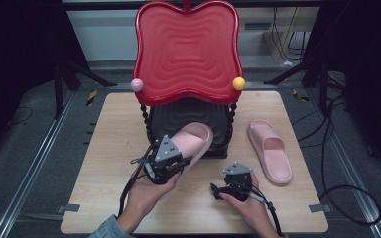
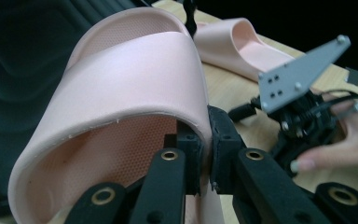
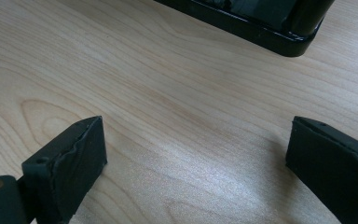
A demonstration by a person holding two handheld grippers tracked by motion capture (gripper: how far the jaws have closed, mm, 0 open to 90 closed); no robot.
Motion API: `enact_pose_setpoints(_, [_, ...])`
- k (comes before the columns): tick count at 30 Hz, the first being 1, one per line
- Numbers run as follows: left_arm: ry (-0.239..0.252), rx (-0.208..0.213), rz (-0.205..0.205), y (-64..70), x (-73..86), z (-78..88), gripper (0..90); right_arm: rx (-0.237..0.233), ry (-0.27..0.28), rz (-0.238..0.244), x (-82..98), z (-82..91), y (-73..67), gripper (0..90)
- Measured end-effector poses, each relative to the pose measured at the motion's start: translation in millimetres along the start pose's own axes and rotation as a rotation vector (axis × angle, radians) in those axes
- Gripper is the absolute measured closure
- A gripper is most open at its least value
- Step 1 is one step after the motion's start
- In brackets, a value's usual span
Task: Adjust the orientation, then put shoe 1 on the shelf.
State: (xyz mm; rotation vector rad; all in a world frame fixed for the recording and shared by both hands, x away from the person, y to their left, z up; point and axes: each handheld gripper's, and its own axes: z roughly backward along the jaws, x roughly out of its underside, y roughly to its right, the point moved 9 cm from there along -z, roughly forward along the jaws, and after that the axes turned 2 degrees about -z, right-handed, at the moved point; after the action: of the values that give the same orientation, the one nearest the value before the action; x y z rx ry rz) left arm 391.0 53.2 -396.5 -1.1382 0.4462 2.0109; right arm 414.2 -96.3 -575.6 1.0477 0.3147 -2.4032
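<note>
Slipper (image 2: pixel 121 88) in pale pink sits clamped in the left gripper (image 2: pixel 208 154), whose 2 black jaws pinch the side wall of the strap arch, 1 pad inside the foot opening and 1 outside; that thin edge is probably chosen because the sole is too broad for them. Gripped this way, the shoe juts forward from the jaws with its toe raised, lifted off the table (image 1: pixel 114 129) and poised over the front lip of the black lower tray (image 1: pixel 188 116), apparently so it can be slid onto that shelf. Above the gripper rises the red upper tray (image 1: pixel 188 49) of the 2-tier rack, carried on twisted black posts. Off to this gripper's right, the second slipper (image 1: pixel 270 151) lies flat on the wood, sole down, well apart from the rack. Between it and the held shoe, the right gripper (image 1: pixel 226 188) rests low over the table, its jaws spread wide with bare wood between them, likely waiting clear of the lifting path and ready for the other shoe.
</note>
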Motion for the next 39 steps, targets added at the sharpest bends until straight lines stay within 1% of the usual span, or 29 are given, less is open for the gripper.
enact_pose_setpoints(3, [0.011, -0.017, 0.007, -3.6, -9.5, -7.3, 84.4, 0.0, -0.001, 0.0, 0.0, 0.0, 0.0, 5.2])
enact_pose_setpoints(4, [0.011, -0.017, 0.007, -3.6, -9.5, -7.3, 84.4, 0.0, -0.001, 0.0, 0.0, 0.0, 0.0, 5.2])
enact_pose_setpoints(5, [0.017, -0.033, 0.008, -5.9, -14.7, -12.3, 84.4, 0.0, 0.0, 0.0, 0.0, 0.0, 0.0, 5.2])
enact_pose_setpoints(6, [0.017, -0.033, 0.008, -5.9, -14.7, -12.3, 84.4, 0.0, 0.0, 0.0, 0.0, 0.0, 0.0, 5.2])
enact_pose_setpoints(7, [0.026, -0.06, 0.006, -9.6, -19.7, -16.7, 84.4, 0.0, 0.0, 0.0, 0.0, 0.0, 0.0, 5.2])
enact_pose_setpoints(8, [0.026, -0.06, 0.006, -9.6, -19.7, -16.7, 84.4, 0.0, 0.0, 0.0, 0.0, 0.0, 0.0, 5.2])
enact_pose_setpoints(9, [0.038, -0.081, 0.012, -15.0, -24.2, -20.7, 84.4, 0.0, -0.001, 0.0, 0.0, 0.0, 0.0, 5.3])
enact_pose_setpoints(10, [0.038, -0.081, 0.012, -15.0, -24.2, -20.7, 84.4, 0.0, -0.001, 0.0, 0.0, 0.0, 0.0, 5.3])
enact_pose_setpoints(11, [0.049, -0.094, 0.032, -20.2, -26.9, -24.3, 84.4, 0.0, -0.001, 0.002, 0.1, 0.0, 0.1, 5.3])
enact_pose_setpoints(12, [0.049, -0.094, 0.032, -20.2, -26.9, -24.3, 84.4, 0.0, -0.001, 0.002, 0.1, 0.0, 0.1, 5.3])
enact_pose_setpoints(14, [0.064, -0.11, 0.049, -24.4, -28.8, -28.1, 84.4, 0.0, -0.001, 0.001, 0.2, 0.1, -0.1, 5.3])
enact_pose_setpoints(16, [0.073, -0.128, 0.056, -27.7, -29.8, -31.1, 84.4, 0.0, -0.001, 0.002, 0.2, 0.1, -0.2, 5.3])
enact_pose_setpoints(20, [0.079, -0.177, 0.061, -36.6, -30.2, -37.1, 84.4, -0.002, -0.002, -0.003, 0.4, 0.4, -0.8, 5.3])
enact_pose_setpoints(22, [0.079, -0.186, 0.072, -40.8, -29.6, -38.9, 84.4, -0.001, -0.002, -0.002, 0.5, 0.3, -0.9, 5.3])
enact_pose_setpoints(25, [0.09, -0.216, 0.091, -49.6, -29.8, -42.0, 84.5, -0.002, -0.002, -0.002, 0.6, 0.4, -0.9, 5.2])
enact_pose_setpoints(28, [0.092, -0.257, 0.093, -58.8, -29.6, -45.6, 84.4, -0.002, -0.003, -0.002, 0.6, 0.4, -1.0, 5.2])
enact_pose_setpoints(29, [0.095, -0.273, 0.099, -64.1, -29.3, -47.9, 84.4, -0.003, -0.003, -0.002, 0.7, 0.4, -1.1, 5.3])
enact_pose_setpoints(31, [0.094, -0.279, 0.103, -66.6, -28.6, -49.2, 84.4, -0.003, -0.003, -0.001, 0.7, 0.4, -1.0, 5.2])
enact_pose_setpoints(32, [0.091, -0.29, 0.107, -69.6, -27.7, -50.2, 84.4, -0.004, -0.003, 0.0, 0.7, 0.5, -1.0, 5.2])
enact_pose_setpoints(33, [0.104, -0.306, 0.121, -74.0, -27.6, -51.7, 84.4, -0.004, -0.003, 0.0, 0.7, 0.5, -1.1, 5.3])
enact_pose_setpoints(34, [0.104, -0.306, 0.121, -74.0, -27.6, -51.7, 84.4, -0.004, -0.003, 0.0, 0.7, 0.5, -1.1, 5.3])
enact_pose_setpoints(36, [0.105, -0.329, 0.119, -77.8, -27.2, -52.8, 84.4, -0.004, -0.002, 0.002, 0.6, 0.5, -1.0, 5.2])
enact_pose_setpoints(39, [0.105, -0.345, 0.135, -82.7, -25.9, -55.5, 84.4, -0.005, -0.002, 0.004, 0.7, 0.5, -1.0, 5.2])
